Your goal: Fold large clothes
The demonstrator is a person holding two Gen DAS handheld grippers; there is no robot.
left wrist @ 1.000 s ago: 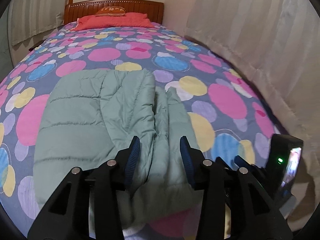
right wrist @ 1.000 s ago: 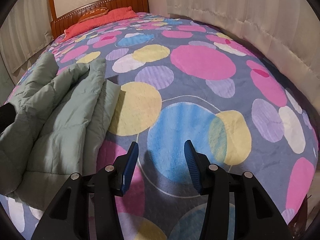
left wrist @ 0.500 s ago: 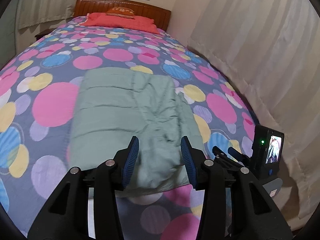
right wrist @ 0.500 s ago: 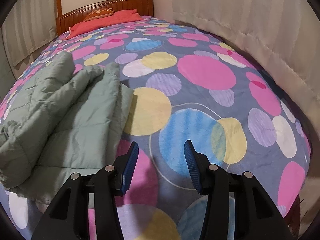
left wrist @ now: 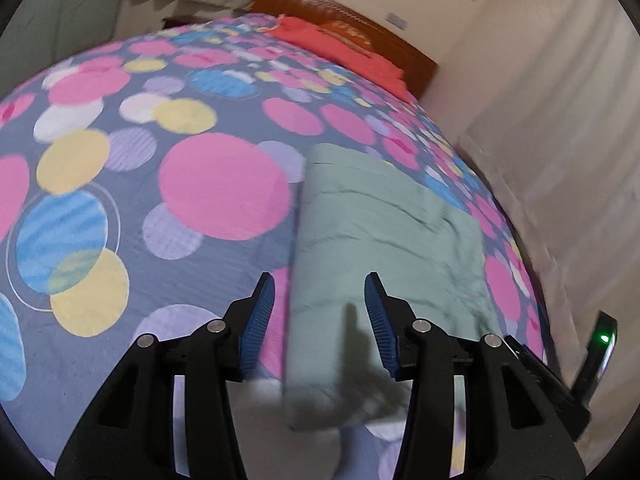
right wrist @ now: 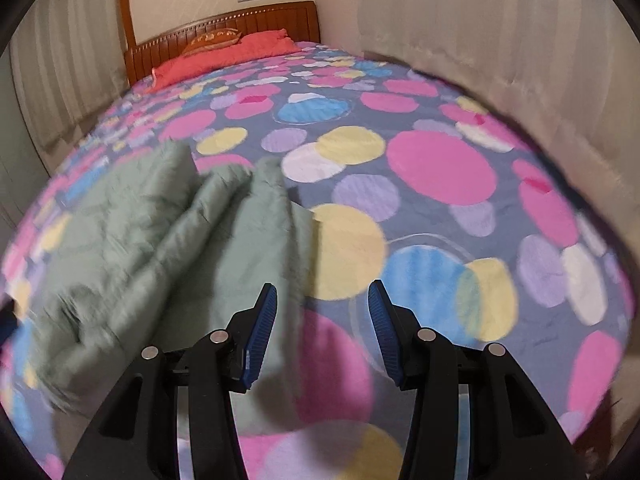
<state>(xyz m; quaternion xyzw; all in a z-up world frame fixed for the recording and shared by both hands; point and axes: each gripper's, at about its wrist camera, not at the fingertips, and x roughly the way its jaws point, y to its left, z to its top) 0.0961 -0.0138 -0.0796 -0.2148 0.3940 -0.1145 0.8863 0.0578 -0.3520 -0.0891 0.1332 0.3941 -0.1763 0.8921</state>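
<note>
A pale green quilted jacket (left wrist: 384,240) lies folded into a long flat rectangle on the spotted bedspread (left wrist: 120,200). My left gripper (left wrist: 320,320) is open above the jacket's near left edge, nothing between its fingers. In the right wrist view the green jacket (right wrist: 160,240) spreads across the left half, with puffy ridges and its right edge by my left finger. My right gripper (right wrist: 322,328) is open over the bedspread (right wrist: 440,200), just right of the jacket's near corner. Both views are blurred by motion.
Red pillows (right wrist: 224,56) and a wooden headboard (right wrist: 224,28) stand at the far end of the bed. Pale curtains (right wrist: 500,32) run along the bed's right side. The other gripper's body with a green light (left wrist: 600,344) shows at the right edge of the left wrist view.
My left gripper has swung left and tilted, so the jacket now sits right of centre. My right gripper has shifted left toward the jacket's near right corner. Both stay open.
</note>
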